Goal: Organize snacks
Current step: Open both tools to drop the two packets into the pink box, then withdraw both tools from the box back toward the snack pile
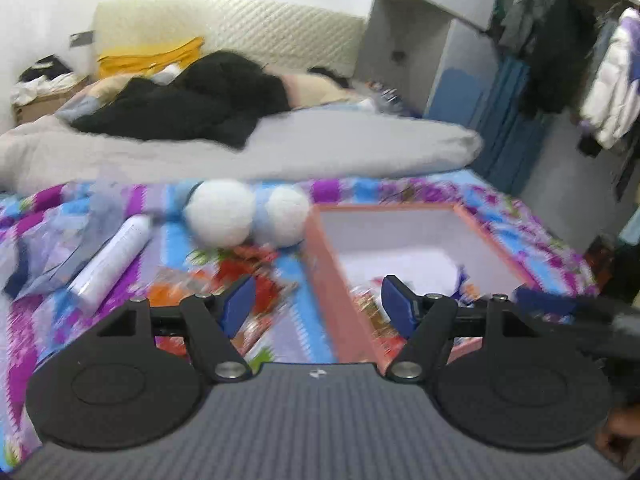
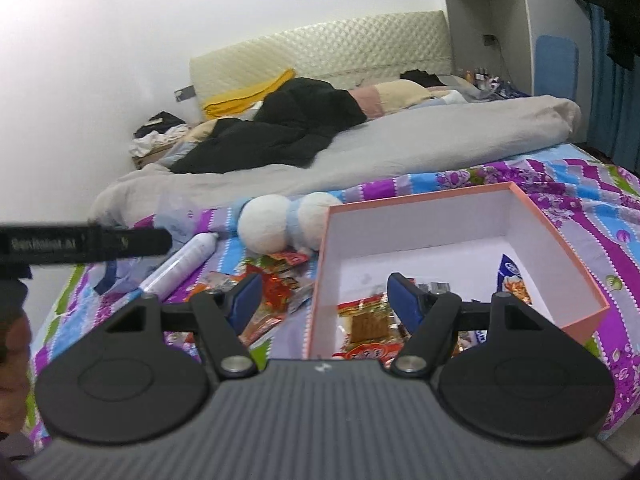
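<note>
A pink cardboard box with a white inside lies open on the flowered bedsheet. It holds several snack packets, among them a blue one against its right wall. More red and orange packets lie loose on the sheet left of the box. My right gripper hovers open over the box's left wall with nothing between its blue pads. In the blurred left wrist view my left gripper is also open and empty. It stands above the box wall, with the loose packets just to its left.
A white spray can and a white and blue plush toy lie behind the loose packets. A grey duvet and black clothing cover the far bed. Hanging clothes stand beyond the bed's right edge.
</note>
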Demonstrator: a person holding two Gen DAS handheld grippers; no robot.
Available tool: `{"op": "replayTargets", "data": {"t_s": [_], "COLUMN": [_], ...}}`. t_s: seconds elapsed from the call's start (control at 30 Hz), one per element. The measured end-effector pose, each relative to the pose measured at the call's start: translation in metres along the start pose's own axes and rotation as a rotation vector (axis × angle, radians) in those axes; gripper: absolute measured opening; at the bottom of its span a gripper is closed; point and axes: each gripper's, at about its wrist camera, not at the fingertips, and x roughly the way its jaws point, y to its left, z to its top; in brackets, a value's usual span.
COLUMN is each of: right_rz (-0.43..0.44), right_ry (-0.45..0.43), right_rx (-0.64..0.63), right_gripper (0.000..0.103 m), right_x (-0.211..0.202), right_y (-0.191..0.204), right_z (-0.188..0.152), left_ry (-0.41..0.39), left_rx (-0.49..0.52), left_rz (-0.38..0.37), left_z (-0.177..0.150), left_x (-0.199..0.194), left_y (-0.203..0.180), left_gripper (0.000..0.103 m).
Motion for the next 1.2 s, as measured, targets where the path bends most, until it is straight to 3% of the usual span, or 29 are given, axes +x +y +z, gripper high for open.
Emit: {"op": "replayTargets", "data": {"t_s": [0.27, 0.53, 0.6, 0.63, 1.2], "right_rz": [0.01, 0.033, 0.037, 0.039, 0.075], "right_ry": [0.006, 0.051, 0.054, 0.057, 0.054], "right_rx": [-0.013, 0.008, 0.01, 0.005, -0.1], "right_gripper": [0.071, 0.071, 0.071, 0.071, 0.071], "right_x": [-0.013, -0.015, -0.015, -0.015, 0.031], "right_y": [0.011, 0.025, 0.028, 0.029, 0.055], "right_z": [-0.02, -0.052, -0.057, -0.059, -0.05], "left_ry": [0.016, 0.014, 0.026, 0.036, 0.143], "left_rx": [-0.04, -0.063, -0.077, -0.084, -0.125], "left_rz": [0.061, 0.039, 0.045, 0.052, 0.122], "left_z": [-0.036, -0.049, -0.052, -0.055, -0.063], "left_x": [-0.022, -0.041, -0.041, -0.039, 0.023], "left_y": [0.031, 0.035, 0.036, 0.038, 0.083], "left_gripper": [0.074, 0.074, 0.079, 0.085, 0.094]}}
